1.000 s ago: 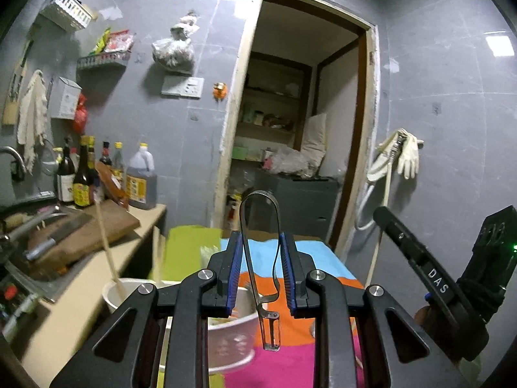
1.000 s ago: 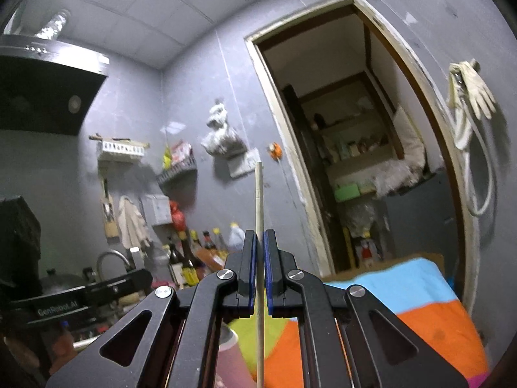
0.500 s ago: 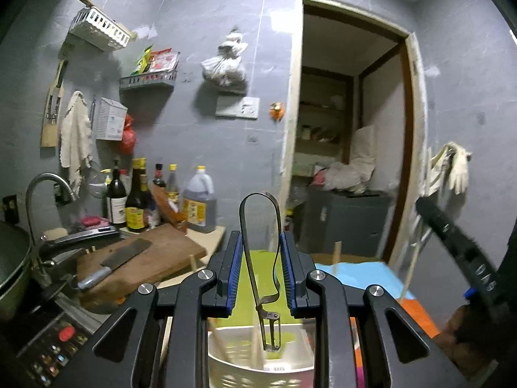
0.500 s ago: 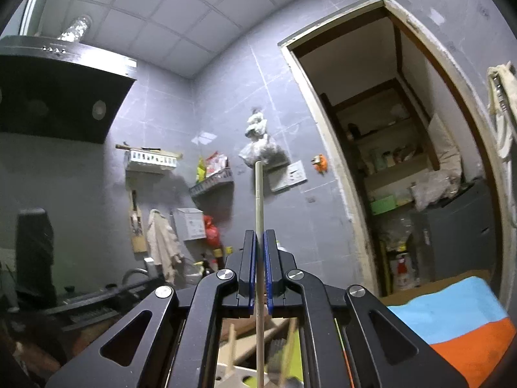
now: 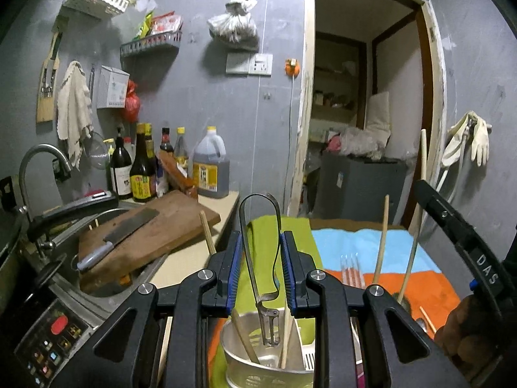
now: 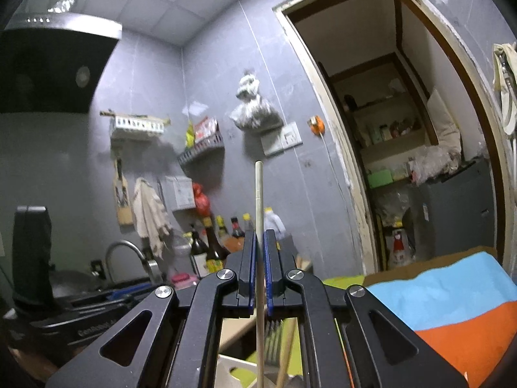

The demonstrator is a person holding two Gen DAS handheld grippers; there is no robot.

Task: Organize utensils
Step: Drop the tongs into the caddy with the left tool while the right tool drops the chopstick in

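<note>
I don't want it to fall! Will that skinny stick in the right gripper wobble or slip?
Probably stiff: the chopstick stands straight above the right gripper. It looks smooth and thin, so it might pivot or slide, though the pads pinch it.

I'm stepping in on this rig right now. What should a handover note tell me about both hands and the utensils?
Left gripper: jaws shut on the metal peeler, its blade end hanging over the white utensil holder.
Right gripper: jaws shut on a single wooden chopstick, upright.
Done: chopsticks and a wooden utensil already stand in the holder.
Left: drop in peeler and chopstick; a fork stands by the holder and at least one more chopstick lies on the striped cloth.
</note>
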